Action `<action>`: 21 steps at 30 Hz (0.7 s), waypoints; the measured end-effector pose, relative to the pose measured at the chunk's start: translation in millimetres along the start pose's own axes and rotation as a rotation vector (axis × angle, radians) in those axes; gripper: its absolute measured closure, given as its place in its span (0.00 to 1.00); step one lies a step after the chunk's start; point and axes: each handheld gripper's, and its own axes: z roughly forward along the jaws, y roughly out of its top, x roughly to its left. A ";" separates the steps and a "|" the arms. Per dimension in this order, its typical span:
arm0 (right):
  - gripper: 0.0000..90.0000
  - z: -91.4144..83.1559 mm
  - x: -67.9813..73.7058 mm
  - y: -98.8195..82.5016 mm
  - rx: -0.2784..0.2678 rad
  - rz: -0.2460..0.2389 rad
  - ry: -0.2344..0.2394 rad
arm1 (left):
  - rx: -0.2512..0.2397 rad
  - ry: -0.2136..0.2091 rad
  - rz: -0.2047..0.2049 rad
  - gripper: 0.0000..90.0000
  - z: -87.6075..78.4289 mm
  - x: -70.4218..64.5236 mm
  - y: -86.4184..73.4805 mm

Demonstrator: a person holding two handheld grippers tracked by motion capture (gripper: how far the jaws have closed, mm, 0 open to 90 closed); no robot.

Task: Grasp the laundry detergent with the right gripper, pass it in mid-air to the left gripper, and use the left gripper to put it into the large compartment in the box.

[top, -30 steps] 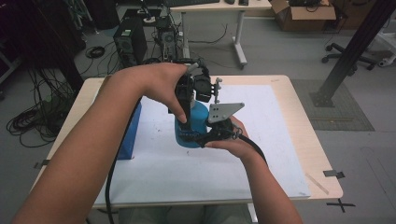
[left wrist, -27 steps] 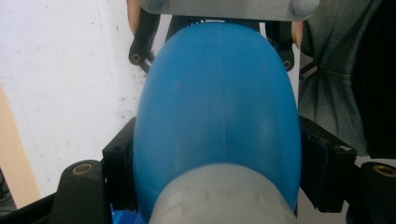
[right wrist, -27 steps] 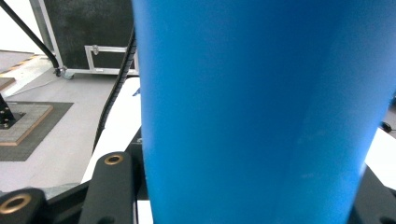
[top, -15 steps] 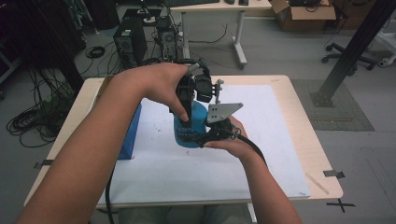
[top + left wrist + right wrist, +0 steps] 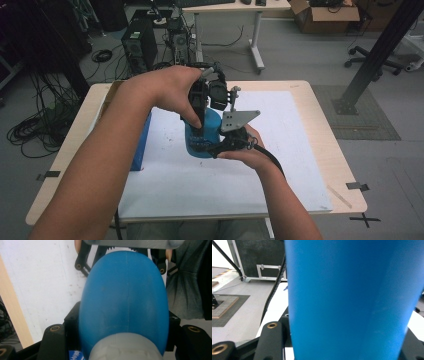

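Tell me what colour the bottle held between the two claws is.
Blue, with a whitish cap end; the bottle shows best in the left gripper view.

The room light was soft and even. The white sheet [image 5: 280, 165] looked bright. Close up, the blue bottle [image 5: 352, 300] was blurry, with a gentle shine.

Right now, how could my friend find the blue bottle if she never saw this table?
Look at the white sheet covering the wooden table. In its middle, two hands meet, each holding a black claw. The blue bottle is squeezed between them, rounder and brighter than the flat blue box lying to its left.
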 end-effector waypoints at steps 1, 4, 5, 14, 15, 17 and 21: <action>0.48 0.4 -0.1 -0.1 -0.004 0.001 0.002 | -0.003 -0.003 -0.003 0.42 -0.3 1.1 0.4; 0.47 1.0 0.6 -0.2 -0.016 0.000 0.001 | -0.019 -0.015 -0.012 0.42 -1.6 2.8 -0.3; 0.47 0.5 1.3 -0.3 -0.023 0.001 -0.001 | -0.019 -0.015 -0.012 0.42 -1.6 2.8 -0.3; 0.33 -1.5 1.7 -3.0 -0.050 0.033 0.008 | -0.010 -0.026 -0.017 0.42 -4.3 2.3 -0.1; 0.29 -1.7 1.6 -4.1 -0.053 0.040 0.003 | -0.009 -0.024 -0.018 0.42 -4.2 2.4 -0.3; 0.28 -2.8 1.3 -5.7 -0.061 0.051 -0.004 | -0.003 -0.023 -0.024 0.42 -4.4 2.7 -1.1; 0.19 -4.9 1.7 -7.2 -0.073 0.065 -0.020 | -0.007 -0.021 -0.029 0.42 -4.4 3.1 -1.9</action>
